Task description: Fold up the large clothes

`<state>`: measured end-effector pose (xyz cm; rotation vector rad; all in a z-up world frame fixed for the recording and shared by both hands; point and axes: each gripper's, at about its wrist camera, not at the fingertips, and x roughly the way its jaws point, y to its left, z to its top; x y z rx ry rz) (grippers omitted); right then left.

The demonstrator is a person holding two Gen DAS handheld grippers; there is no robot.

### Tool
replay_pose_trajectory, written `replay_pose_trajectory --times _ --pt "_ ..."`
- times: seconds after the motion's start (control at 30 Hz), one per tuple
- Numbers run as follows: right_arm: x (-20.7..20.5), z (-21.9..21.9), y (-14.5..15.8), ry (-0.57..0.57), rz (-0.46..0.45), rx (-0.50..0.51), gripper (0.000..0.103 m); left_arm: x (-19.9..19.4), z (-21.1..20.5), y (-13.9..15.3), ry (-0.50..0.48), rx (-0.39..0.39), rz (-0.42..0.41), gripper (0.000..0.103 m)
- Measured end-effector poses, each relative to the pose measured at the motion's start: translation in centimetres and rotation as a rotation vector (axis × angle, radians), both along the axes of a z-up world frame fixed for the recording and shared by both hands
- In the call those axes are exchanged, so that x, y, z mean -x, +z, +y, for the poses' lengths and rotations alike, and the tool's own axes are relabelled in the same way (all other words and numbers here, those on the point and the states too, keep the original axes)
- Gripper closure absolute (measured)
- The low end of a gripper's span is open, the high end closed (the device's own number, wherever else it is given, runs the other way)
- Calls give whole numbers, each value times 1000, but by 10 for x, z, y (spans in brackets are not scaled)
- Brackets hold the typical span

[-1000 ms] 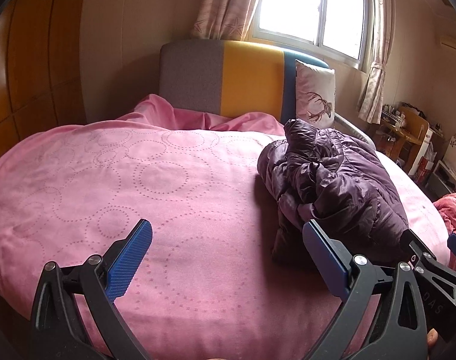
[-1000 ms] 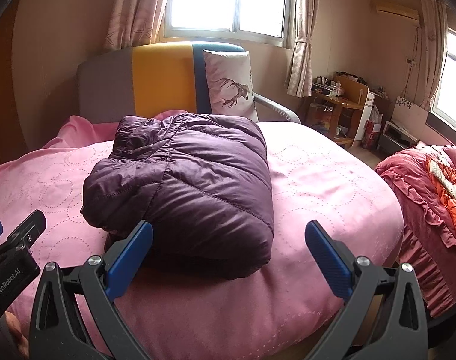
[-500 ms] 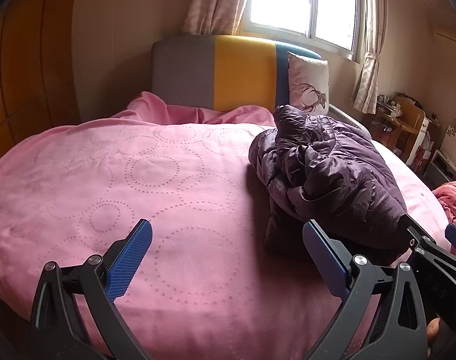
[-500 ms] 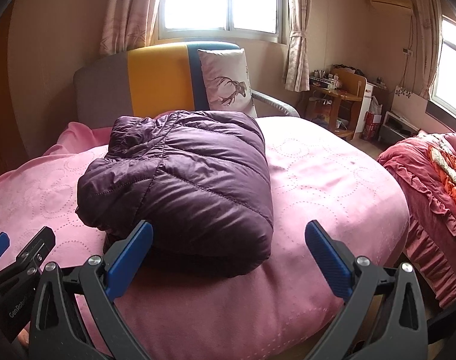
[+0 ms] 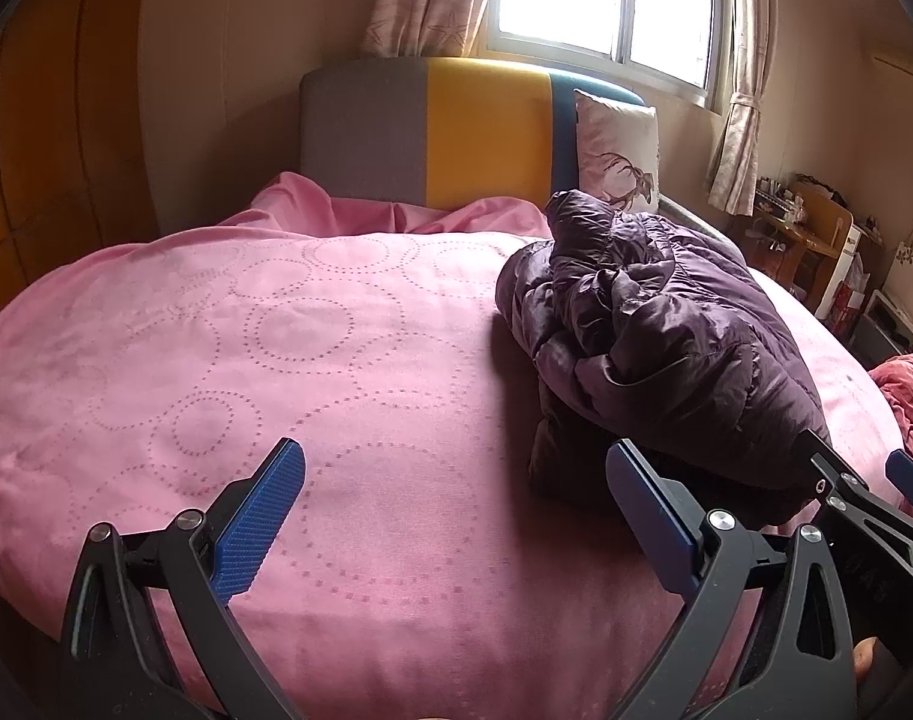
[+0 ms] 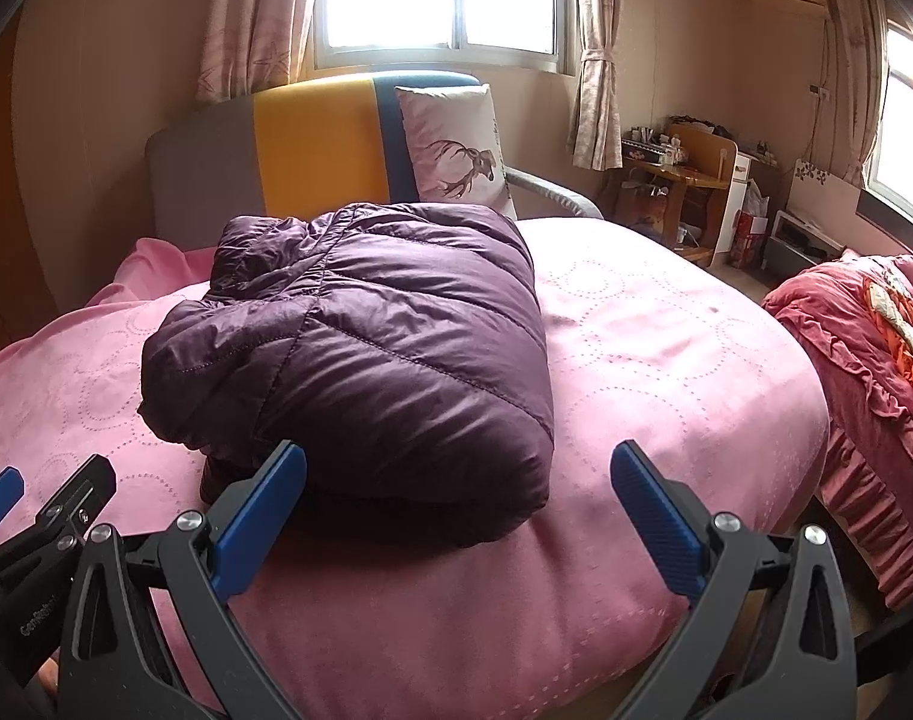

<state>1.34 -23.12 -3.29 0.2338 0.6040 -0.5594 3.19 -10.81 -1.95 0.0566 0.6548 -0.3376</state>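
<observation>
Purple puffer jacket [image 6: 366,348] lies folded on the pink bed [image 6: 666,348].

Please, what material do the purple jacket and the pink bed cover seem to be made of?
The purple jacket looks like a thin synthetic shell, perhaps nylon, over puffy filling: it has a slight sheen, stitched quilt lines and swollen panels. The pink bed cover looks like soft matte woven or brushed fabric, with dotted circles that seem stitched or embossed; which, I cannot tell.

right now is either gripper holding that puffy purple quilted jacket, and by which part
Nothing is held. The left gripper and the right gripper are both open and empty, short of the folded purple quilted jacket, which lies on the pink bedspread.
</observation>
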Motion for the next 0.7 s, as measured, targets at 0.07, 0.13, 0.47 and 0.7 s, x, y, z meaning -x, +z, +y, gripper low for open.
replay_pose_trajectory --times 0.07,0.13,0.47,0.7 --pt "-1 0 -1 -1 3 -5 2 0 0 0 -2 2 0 4" --pt "-1 0 -1 1 3 -7 2 -1 1 -1 -3 2 2 4" --pt "-3 6 -2 20 10 9 2 1 4 1 10 7 -3 4" --pt "-2 8 1 26 2 16 2 1 7 3 15 6 -3 4"
